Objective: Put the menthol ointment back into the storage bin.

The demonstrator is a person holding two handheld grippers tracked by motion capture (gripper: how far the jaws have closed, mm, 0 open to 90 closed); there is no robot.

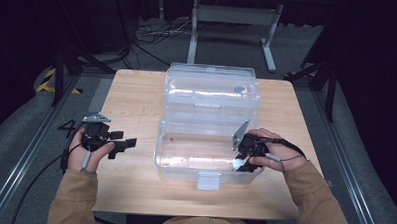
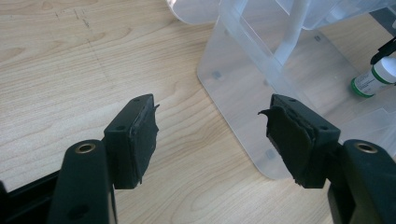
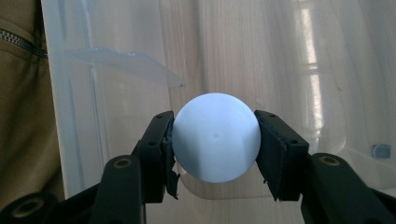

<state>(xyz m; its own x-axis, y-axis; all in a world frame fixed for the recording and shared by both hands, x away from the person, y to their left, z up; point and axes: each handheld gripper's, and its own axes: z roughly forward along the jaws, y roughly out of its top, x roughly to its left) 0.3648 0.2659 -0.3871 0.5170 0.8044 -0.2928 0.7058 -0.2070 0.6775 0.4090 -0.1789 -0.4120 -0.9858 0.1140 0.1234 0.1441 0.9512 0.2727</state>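
White round-capped plastic bottle [image 3: 215,142] with green band, clamped cap-on between the black jaws of the right gripper [image 1: 245,161], inside the clear rectangular plastic storage box [image 1: 174,163] near its right wall. Seen from the left gripper view as a small white bottle [image 2: 373,79] with green label, lying over the box floor at the far right. Box lid [image 1: 212,90] swung open and standing behind the box, a small grey round mark near its right end; a clear latch tab [image 1: 208,181] at the front edge of the box. Left gripper [image 1: 116,143] to the left of the box, well apart from it, low over the bare wood, jaws spread wide with nothing between them, torn black pads [image 2: 144,135] facing each other.

Pale light-wood rectangular counter [image 1: 132,97] under the box, faint grain and a few thin scratch lines left of the box, otherwise bare. Grey carpeted floor [image 1: 26,121] around the counter, metal rails along both sides, yellow-black hazard tape [image 1: 47,81] far left of the box, loose black cables [image 1: 154,33] and a grey metal stand [image 1: 234,23] behind the box, dark surroundings beyond. Tan sleeves [image 1: 73,197] entering from below the box.
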